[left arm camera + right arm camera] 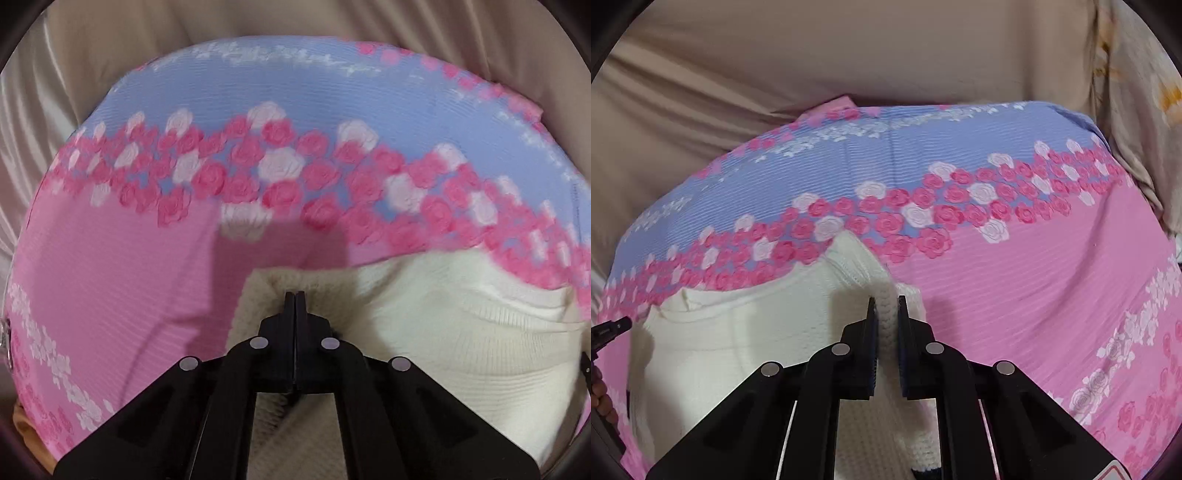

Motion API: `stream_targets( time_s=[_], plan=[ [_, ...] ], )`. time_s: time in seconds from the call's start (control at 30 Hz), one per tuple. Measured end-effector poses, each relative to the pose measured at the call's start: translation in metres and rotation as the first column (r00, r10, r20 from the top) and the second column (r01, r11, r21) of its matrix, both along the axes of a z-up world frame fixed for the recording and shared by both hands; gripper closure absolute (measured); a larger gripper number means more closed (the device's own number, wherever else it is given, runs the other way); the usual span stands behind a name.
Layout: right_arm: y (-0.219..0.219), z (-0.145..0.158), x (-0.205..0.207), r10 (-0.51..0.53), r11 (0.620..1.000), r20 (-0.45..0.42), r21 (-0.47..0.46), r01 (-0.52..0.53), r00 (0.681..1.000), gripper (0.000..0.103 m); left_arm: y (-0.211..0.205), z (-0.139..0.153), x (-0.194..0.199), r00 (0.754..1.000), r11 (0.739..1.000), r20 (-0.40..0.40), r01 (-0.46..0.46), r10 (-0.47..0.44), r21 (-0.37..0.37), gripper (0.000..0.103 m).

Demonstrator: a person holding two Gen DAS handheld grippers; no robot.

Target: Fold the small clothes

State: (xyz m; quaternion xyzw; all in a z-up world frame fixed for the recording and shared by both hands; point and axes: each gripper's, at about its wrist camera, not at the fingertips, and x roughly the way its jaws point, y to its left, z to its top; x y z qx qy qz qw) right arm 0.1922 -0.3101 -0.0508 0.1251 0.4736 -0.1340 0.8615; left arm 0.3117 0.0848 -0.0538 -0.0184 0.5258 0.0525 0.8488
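Note:
A cream knitted garment (461, 332) lies on a pink and blue rose-print sheet (110, 277). My left gripper (295, 295) is shut on a bunched edge of the knit, its black fingers pressed tight together. In the right wrist view the same cream garment (738, 332) spreads to the left, and my right gripper (886, 301) is shut on a thick ribbed edge of it, which fills the narrow gap between the fingers. The tip of the left gripper (613, 328) shows at the left edge of that view, with part of a hand below it.
The rose-print sheet (1034, 277) covers a raised surface and ends at a beige satin cloth (849, 55) behind. A pale floral fabric (1137, 110) hangs at the far right. An orange patch (26, 428) peeks out at the lower left.

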Motion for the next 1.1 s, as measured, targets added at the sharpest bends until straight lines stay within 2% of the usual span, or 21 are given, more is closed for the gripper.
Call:
stream_targets(
  time_s=[0.03, 0.07, 0.1, 0.13, 0.2, 0.23, 0.27, 0.33, 0.4, 0.47, 0.5, 0.53, 0.67, 0.7, 0.77, 0.93, 1.0, 1.03, 1.1],
  plan=[
    [-0.002, -0.016, 0.006, 0.011, 1.0, -0.065, 0.003, -0.011, 0.998, 0.094, 0.001, 0.006, -0.004, 1.0, 1.0, 0.012, 0.0, 0.0, -0.016, 0.103],
    [0.002, -0.016, 0.004, 0.025, 0.999, -0.036, -0.047, -0.027, 0.999, 0.094, 0.002, 0.016, -0.012, 1.0, 0.998, 0.027, 0.004, -0.002, -0.055, 0.101],
    [0.006, -0.011, 0.004, 0.034, 0.997, -0.048, -0.068, -0.037, 0.998, 0.094, 0.003, 0.03, -0.024, 0.999, 0.995, 0.05, 0.005, 0.0, -0.1, 0.101],
    [0.01, -0.001, 0.002, 0.038, 0.996, -0.038, -0.081, -0.041, 0.999, 0.093, 0.001, 0.039, -0.034, 0.997, 0.993, 0.071, 0.01, -0.002, -0.116, 0.101],
    [0.022, 0.027, -0.016, 0.031, 0.991, 0.05, -0.128, -0.024, 0.998, 0.09, -0.014, 0.048, -0.06, 0.995, 0.99, 0.086, 0.063, -0.053, -0.122, 0.101],
    [0.027, 0.034, -0.024, 0.033, 0.991, 0.075, -0.131, -0.023, 0.997, 0.084, -0.023, 0.045, -0.068, 0.994, 0.988, 0.078, 0.088, -0.078, -0.126, 0.101],
    [0.038, 0.041, -0.033, 0.053, 0.994, 0.095, -0.096, -0.044, 0.994, 0.082, -0.034, 0.039, -0.078, 0.992, 0.984, 0.055, 0.118, -0.111, -0.132, 0.101],
    [0.063, 0.041, -0.046, 0.11, 0.994, 0.1, -0.035, -0.107, 0.989, 0.083, -0.055, 0.016, -0.093, 0.986, 0.977, -0.013, 0.163, -0.166, -0.135, 0.098],
    [0.107, 0.027, -0.057, 0.22, 0.976, 0.057, -0.007, -0.22, 0.974, 0.084, -0.067, -0.005, -0.103, 0.981, 0.979, -0.068, 0.171, -0.179, -0.112, 0.098],
    [0.142, -0.004, -0.061, 0.315, 0.949, -0.033, -0.005, -0.316, 0.948, 0.089, -0.071, -0.007, -0.113, 0.982, 0.982, -0.039, 0.181, -0.184, -0.061, 0.098],
    [0.147, -0.015, -0.062, 0.321, 0.947, -0.072, -0.006, -0.322, 0.944, 0.094, -0.073, -0.005, -0.114, 0.98, 0.981, -0.047, 0.188, -0.191, -0.054, 0.098],
    [0.15, -0.019, -0.068, 0.314, 0.949, -0.073, -0.014, -0.316, 0.947, 0.094, -0.072, -0.003, -0.116, 0.981, 0.981, -0.052, 0.184, -0.187, -0.065, 0.098],
    [0.145, 0.004, -0.09, 0.298, 0.955, -0.016, 0.023, -0.297, 0.955, 0.093, -0.07, -0.002, -0.122, 0.982, 0.982, -0.057, 0.177, -0.181, -0.067, 0.098],
    [0.145, -0.002, -0.092, 0.294, 0.956, -0.037, 0.025, -0.293, 0.955, 0.093, -0.07, -0.003, -0.125, 0.983, 0.983, -0.06, 0.17, -0.174, -0.069, 0.098],
    [0.145, -0.028, -0.092, 0.293, 0.956, -0.131, 0.024, -0.292, 0.947, 0.093, -0.072, 0.001, -0.131, 0.984, 0.984, -0.061, 0.164, -0.168, -0.069, 0.098],
    [0.156, 0.002, -0.11, 0.297, 0.955, -0.045, -0.001, -0.297, 0.954, 0.093, -0.073, 0.003, -0.143, 0.984, 0.985, -0.06, 0.161, -0.165, -0.065, 0.098],
    [0.163, -0.014, -0.109, 0.32, 0.944, -0.111, -0.044, -0.326, 0.941, 0.093, -0.072, 0.004, -0.146, 0.985, 0.985, -0.062, 0.156, -0.161, -0.068, 0.097],
    [0.164, -0.026, -0.108, 0.321, 0.944, -0.149, -0.036, -0.329, 0.935, 0.093, -0.07, 0.005, -0.149, 0.985, 0.985, -0.063, 0.157, -0.162, -0.071, 0.097],
    [0.162, -0.023, -0.113, 0.312, 0.948, -0.138, -0.026, -0.318, 0.94, 0.093, -0.064, 0.007, -0.153, 0.986, 0.986, -0.058, 0.152, -0.157, -0.072, 0.097]
  ],
)
